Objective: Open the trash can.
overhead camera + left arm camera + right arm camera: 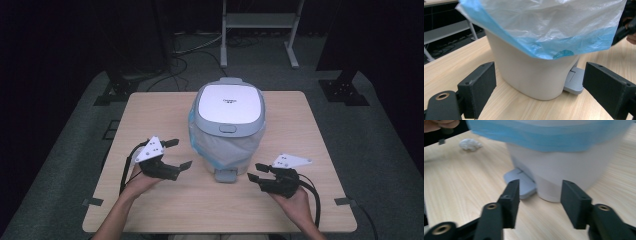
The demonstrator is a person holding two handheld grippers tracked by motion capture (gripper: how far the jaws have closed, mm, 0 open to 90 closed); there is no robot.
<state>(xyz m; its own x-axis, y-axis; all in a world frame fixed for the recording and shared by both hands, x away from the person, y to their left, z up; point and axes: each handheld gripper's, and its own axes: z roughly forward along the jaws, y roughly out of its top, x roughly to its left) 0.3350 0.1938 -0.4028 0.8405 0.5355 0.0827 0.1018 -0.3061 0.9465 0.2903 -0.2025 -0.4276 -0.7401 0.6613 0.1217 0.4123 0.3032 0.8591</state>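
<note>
A white pedal bin (229, 107) stands mid-table with its lid down. A clear, blue-edged liner bag (225, 145) hangs over the outside of its body, and a grey foot pedal (226, 175) sticks out at the front. My left gripper (182, 153) is open just left of the bin, nothing between its jaws. My right gripper (254, 171) is open beside the pedal on the right. In the left gripper view the gripper (539, 82) frames the bin's base (529, 75) and pedal (574, 81). In the right gripper view the gripper (540, 192) faces the pedal (521, 182).
A crumpled white wad of paper (470, 144) lies on the wooden table (150, 107) beyond the pedal in the right gripper view, near the other hand (441, 123). Dark floor, cables and a metal stand (260, 22) lie behind the table.
</note>
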